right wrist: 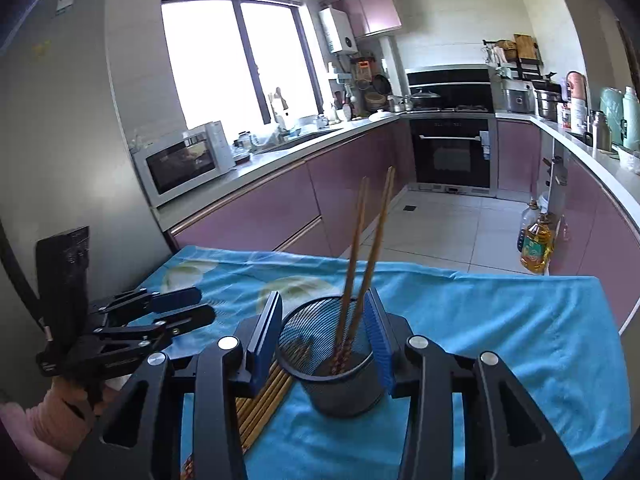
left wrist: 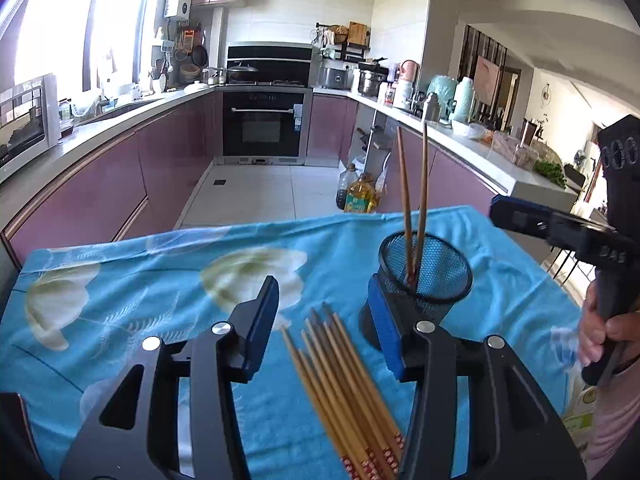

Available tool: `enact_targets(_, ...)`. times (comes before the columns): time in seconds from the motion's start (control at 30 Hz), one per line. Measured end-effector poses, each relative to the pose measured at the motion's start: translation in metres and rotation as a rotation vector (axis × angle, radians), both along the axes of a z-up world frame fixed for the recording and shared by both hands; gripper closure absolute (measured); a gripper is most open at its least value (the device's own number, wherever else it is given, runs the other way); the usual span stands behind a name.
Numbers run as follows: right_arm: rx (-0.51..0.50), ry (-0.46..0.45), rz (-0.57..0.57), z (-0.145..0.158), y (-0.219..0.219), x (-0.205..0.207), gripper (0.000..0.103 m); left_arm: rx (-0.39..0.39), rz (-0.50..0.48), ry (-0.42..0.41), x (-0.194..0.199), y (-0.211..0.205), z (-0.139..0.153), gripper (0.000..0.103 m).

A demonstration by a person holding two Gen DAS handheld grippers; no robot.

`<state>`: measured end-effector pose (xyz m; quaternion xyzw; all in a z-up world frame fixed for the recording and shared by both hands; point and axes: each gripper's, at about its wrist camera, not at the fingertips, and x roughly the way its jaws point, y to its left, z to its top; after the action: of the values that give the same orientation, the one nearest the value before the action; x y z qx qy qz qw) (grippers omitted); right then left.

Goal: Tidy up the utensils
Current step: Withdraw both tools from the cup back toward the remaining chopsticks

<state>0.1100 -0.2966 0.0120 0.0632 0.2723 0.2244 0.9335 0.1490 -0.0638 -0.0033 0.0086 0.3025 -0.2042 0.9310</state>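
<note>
**Chopsticks: two in the holder, a bundle on the cloth**

While the blue floral tablecloth point(left wrist: 120, 280) covers the table, the left gripper point(left wrist: 324, 320) hangs low over it at the left, its blue-padded jaws parted with nothing pressed between them. Directly under that gap lies the bundle of loose chopsticks point(left wrist: 340, 380), flat on the cloth, tips pointing away toward the kitchen, patterned ends nearest the camera. From the right wrist camera the same bundle point(right wrist: 264, 400) shows just left of the holder, partly hidden behind the right gripper's left finger.

Just right of the bundle stands the black mesh holder point(left wrist: 430, 276), upright on the cloth. Two chopsticks point(left wrist: 414, 200) stand in it, leaning slightly apart at the top.

Farther right, the right gripper point(right wrist: 326, 340) has its jaws apart, one pad on either side of the holder point(right wrist: 340, 368); whether the pads touch the mesh I cannot tell, though they do not appear to clamp it. A hand point(left wrist: 600, 332) holds that gripper's handle at the far right edge.
</note>
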Motion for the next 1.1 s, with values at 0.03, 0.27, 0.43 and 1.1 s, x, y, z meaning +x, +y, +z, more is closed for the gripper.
enact_targets(0.03, -0.005, 0.01, 0.023, -0.005, 0.005, -0.007, 0.062, 0.011, -0.001, 0.016, -0.004, 0.004, -0.006, 0.055)
enact_targets(0.27, -0.023, 0.22, 0.117, -0.071, 0.045, -0.017, 0.062, 0.072, -0.022, 0.134, -0.03, 0.018, -0.064, 0.054)
enact_targets(0.43, -0.043, 0.295, 0.128, -0.099, 0.068, -0.017, 0.062, 0.1, -0.06, 0.174, -0.046, 0.014, -0.088, 0.051)
enact_targets(1.1, -0.139, 0.311, 0.09, -0.114, 0.089, -0.019, 0.063, 0.079, -0.066, 0.251, -0.045, 0.014, -0.103, 0.058)
